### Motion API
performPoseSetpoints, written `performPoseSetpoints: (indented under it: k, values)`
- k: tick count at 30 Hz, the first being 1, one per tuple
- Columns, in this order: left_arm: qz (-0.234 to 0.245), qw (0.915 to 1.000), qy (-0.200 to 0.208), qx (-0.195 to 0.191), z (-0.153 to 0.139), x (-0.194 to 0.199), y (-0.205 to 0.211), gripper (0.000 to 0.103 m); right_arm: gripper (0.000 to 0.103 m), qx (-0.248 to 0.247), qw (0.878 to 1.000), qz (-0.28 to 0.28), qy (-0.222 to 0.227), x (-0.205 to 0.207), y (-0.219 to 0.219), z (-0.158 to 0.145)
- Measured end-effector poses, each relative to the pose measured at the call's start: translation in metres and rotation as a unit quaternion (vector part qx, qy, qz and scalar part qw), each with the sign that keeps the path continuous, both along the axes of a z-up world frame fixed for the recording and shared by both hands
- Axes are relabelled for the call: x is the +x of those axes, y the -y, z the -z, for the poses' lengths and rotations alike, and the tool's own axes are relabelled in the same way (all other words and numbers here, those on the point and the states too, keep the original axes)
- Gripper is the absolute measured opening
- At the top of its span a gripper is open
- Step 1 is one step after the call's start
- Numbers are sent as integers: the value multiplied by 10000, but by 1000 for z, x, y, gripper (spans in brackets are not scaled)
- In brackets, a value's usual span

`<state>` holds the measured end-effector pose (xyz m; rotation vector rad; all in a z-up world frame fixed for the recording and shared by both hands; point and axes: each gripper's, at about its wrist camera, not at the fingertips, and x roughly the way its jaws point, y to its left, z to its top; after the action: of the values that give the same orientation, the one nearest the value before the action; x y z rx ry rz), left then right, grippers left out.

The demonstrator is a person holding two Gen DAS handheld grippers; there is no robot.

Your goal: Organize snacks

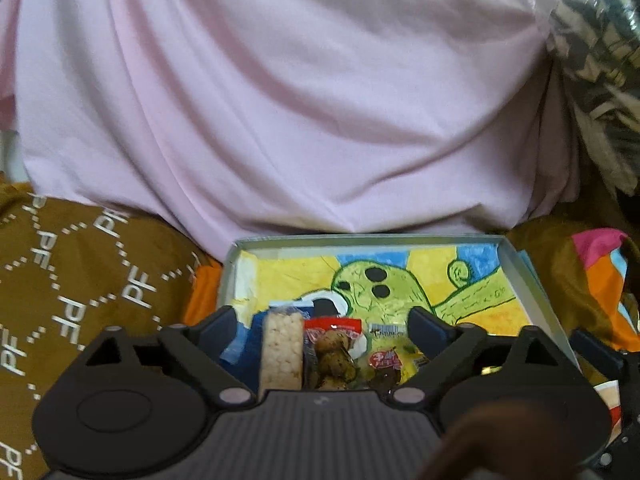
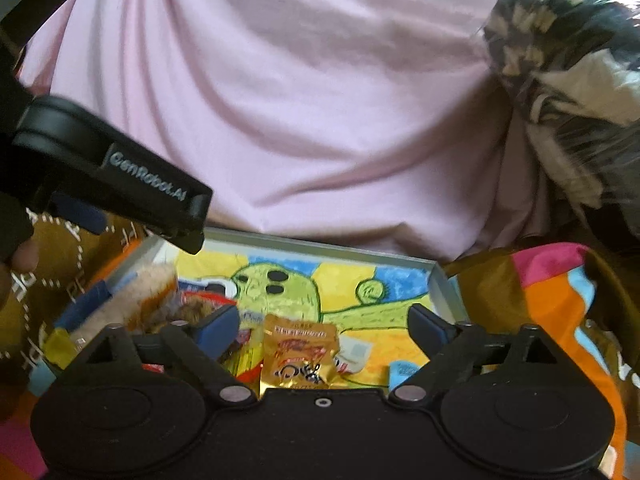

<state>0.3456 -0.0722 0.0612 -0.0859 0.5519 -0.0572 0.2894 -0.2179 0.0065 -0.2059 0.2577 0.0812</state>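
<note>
Gold foil snack pouch [image 2: 298, 356], flat in tray [image 2: 440, 280]: light, crinkly, slippery; best pinched at sealed edge. Both tools, left tool [image 1: 320, 322] and right tool [image 2: 324, 320], spread wide, empty.

tray [image 1: 236, 276]: lower centre of the left wrist view, just below the draped cloth [image 1: 280, 100] that fills the upper frame
rice bar [image 1: 280, 350]: in the tray, leftmost of three packets, at the bottom edge
middle packet [image 1: 332, 350]: just right of the rice bar, touching it
third packet [image 1: 386, 356]: right of the middle packet
patterned fabric [image 1: 80, 280]: left of the tray
foil pouch [image 2: 298, 354]: in the tray, bottom centre of the right wrist view
wrapped bundle [image 2: 568, 92]: upper right, beside the cloth
</note>
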Motion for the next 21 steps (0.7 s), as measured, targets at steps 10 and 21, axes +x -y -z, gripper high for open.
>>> performPoseSetpoints:
  k: [10, 21]
  values:
    - [-243, 9986, 455, -100, -25, -55, -17, 102, 102, 376, 9990, -5, 246, -46, 9, -29]
    - [-509, 9965, 609, -254, -41, -100, -38, 102, 102, 716, 9957, 80, 577, -94, 15, -50]
